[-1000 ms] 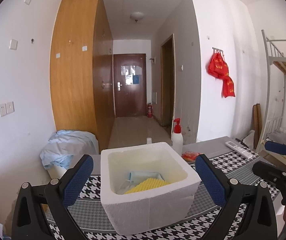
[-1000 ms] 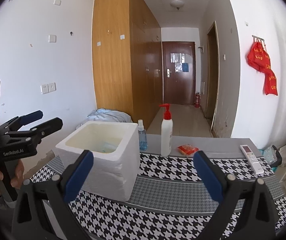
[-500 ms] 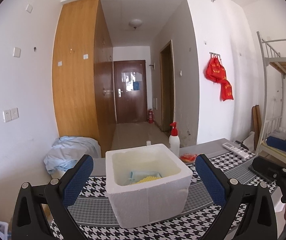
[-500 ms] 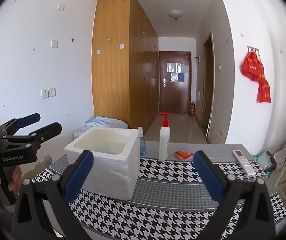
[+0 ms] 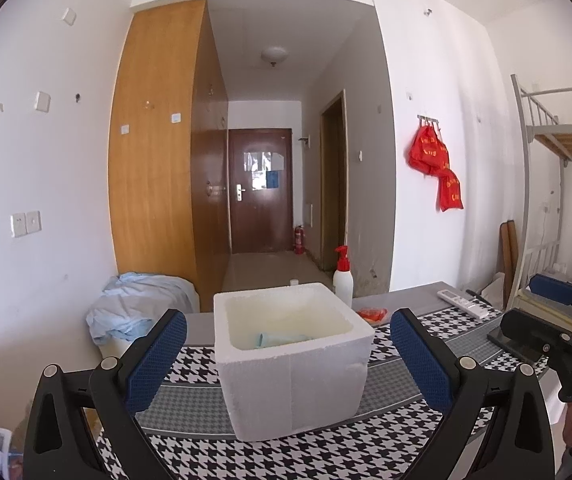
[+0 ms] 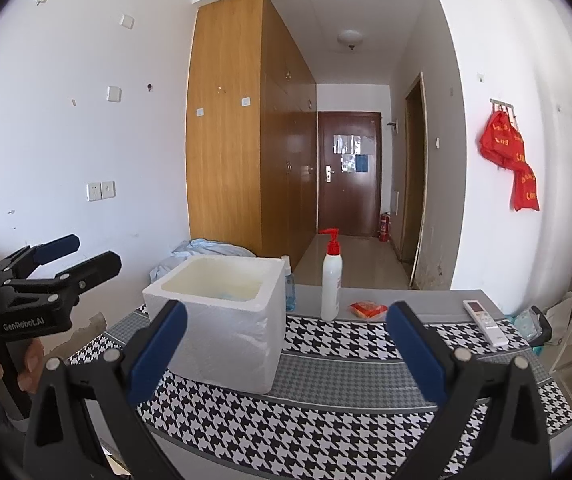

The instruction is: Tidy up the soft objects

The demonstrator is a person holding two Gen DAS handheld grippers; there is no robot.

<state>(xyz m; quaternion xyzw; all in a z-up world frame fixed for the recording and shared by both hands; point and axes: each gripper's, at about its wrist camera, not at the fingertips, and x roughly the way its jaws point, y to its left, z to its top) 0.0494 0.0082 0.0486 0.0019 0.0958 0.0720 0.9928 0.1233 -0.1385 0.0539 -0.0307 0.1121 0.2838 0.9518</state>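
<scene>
The foam box (image 6: 221,316) stands on the table (image 6: 366,408) toward its left edge, with a soft item (image 5: 281,339) lying inside it. Behind its right corner stands a small bottle (image 6: 289,288), then to the right along the far edge come the pump bottle (image 6: 330,280), a packet (image 6: 368,309) and the remote (image 6: 486,322) near the far right corner.

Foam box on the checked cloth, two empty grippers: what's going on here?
A person holds the left gripper and right gripper, both open and empty, raised in front of the white foam box. Something light blue lies inside it. A pump bottle, an orange packet and a remote sit untouched on the table.
</scene>
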